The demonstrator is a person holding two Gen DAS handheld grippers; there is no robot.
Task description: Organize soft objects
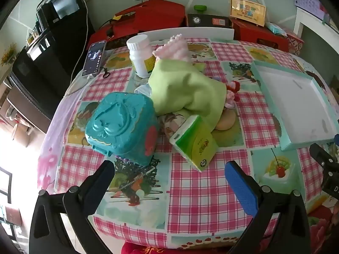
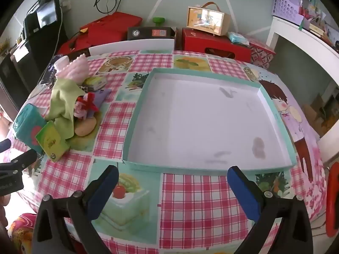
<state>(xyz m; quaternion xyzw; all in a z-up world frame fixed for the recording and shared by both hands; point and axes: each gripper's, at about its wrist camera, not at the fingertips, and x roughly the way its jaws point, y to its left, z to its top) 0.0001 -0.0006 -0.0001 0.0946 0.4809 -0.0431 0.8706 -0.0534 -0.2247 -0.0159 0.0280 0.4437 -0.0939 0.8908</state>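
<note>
Nothing sits in the tray [image 2: 135, 127] yet: the cloth [image 1: 186, 91], tissue pack [image 1: 195, 144] and plush bits lie heaped on the table [image 1: 201, 190]. Both hand-held grippers, left [image 1: 169, 175] and right [image 2: 172, 180], hover spread apart, holding nothing.

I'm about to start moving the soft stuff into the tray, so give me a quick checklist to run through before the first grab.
1. Left gripper open, nothing held: ok.
2. Right gripper open, nothing held: ok.
3. Tray has room: ok, nothing in it, only smudges.
4. Green cloth reachable on top of the pile: ok.
5. Cloth free of hard items: not ok, it drapes against the teal box and tissue pack.
6. Bottle stands clear of the cloth: cannot tell.
</note>
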